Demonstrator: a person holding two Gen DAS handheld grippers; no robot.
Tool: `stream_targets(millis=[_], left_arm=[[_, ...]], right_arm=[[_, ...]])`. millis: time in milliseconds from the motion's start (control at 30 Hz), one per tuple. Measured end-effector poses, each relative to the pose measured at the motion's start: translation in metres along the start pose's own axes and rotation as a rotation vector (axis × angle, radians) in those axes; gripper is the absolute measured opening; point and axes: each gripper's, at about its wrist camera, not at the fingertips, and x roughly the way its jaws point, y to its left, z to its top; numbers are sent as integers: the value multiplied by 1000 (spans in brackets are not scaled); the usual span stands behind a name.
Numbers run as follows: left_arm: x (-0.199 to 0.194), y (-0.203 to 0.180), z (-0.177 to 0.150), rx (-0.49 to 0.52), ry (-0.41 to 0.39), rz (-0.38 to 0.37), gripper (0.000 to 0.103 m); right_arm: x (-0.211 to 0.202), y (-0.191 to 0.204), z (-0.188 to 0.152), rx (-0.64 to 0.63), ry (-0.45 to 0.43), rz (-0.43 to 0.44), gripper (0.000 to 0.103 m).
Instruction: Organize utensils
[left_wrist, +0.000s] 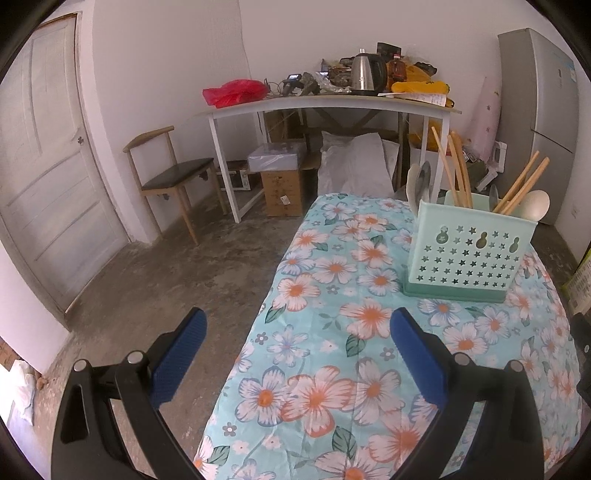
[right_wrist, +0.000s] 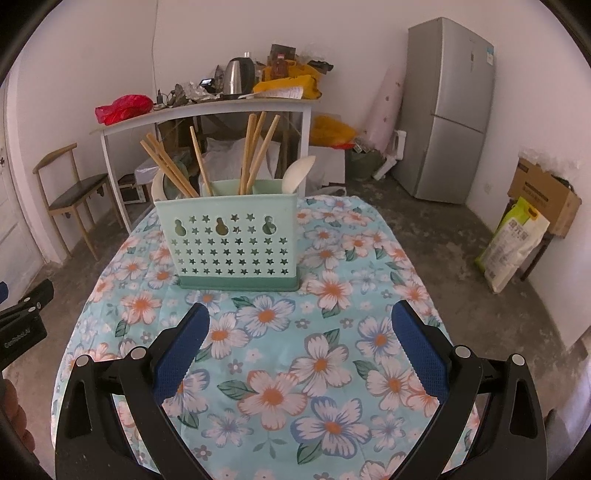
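Blue ribbed pads line the black fingers of the right gripper (right_wrist: 299, 325), which is spread wide with nothing between its jaws, hovering over the floral tablecloth (right_wrist: 317, 354) and aimed at the mint-green utensil holder (right_wrist: 227, 243) just ahead. That holder stands upright on the cloth, its front pierced with star cut-outs; wooden chopsticks (right_wrist: 255, 151) lean out of its compartments, with a white spoon (right_wrist: 297, 171) at its right end and another pale spoon at its left. The left gripper (left_wrist: 297, 332) is likewise spread apart and empty, held over the table's left edge so that its left finger hangs above the bare concrete floor (left_wrist: 177, 273); from there the holder sits ahead and to the right. In the right wrist view the left gripper's black body shows at the far left edge. Beyond the table stand a white desk (right_wrist: 207, 109) cluttered with a steel kettle (right_wrist: 236, 75) and a red bag (right_wrist: 123, 107), a wooden chair (right_wrist: 68, 195), and a grey refrigerator (right_wrist: 448, 110).
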Motion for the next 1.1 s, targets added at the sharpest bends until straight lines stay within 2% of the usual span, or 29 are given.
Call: stream_targets(millis=[1100], left_arm=[[2,3,-2,4,10,-3,97]], right_arm=[[-1,3,2,-4,-1,4,95]])
